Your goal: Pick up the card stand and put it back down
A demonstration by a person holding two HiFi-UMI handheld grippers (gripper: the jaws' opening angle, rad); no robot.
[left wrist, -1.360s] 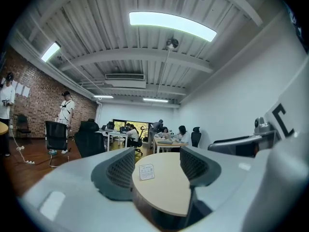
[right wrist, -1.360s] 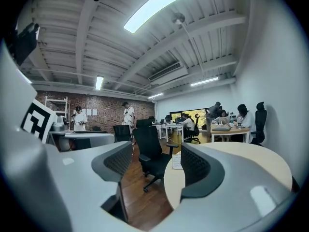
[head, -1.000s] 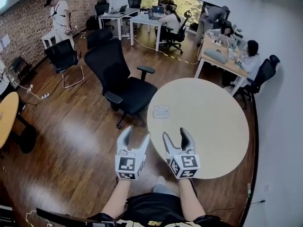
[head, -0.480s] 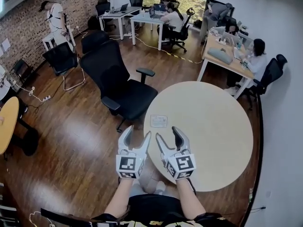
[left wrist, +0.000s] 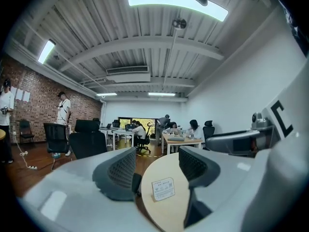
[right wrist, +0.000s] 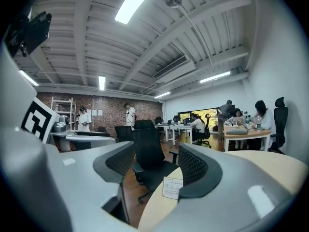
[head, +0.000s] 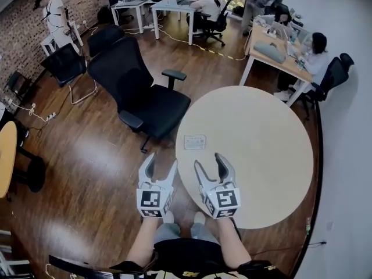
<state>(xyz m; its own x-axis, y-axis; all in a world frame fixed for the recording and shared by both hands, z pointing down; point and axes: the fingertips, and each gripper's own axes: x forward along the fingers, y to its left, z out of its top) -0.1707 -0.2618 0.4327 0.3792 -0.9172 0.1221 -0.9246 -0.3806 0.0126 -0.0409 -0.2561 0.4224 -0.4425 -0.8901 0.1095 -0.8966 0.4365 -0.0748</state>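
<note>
We find the round beige table bare apart from the small white card stand upright near its left edge, so the top lies open from our side and across its right half. The large black mesh-backed office chair stands just beside the table's far-left edge and narrows the way in from there. The dark wooden floor nearer us is open.

No text legible, card stand on round table bears printed lines, too small and blurred to read
</note>
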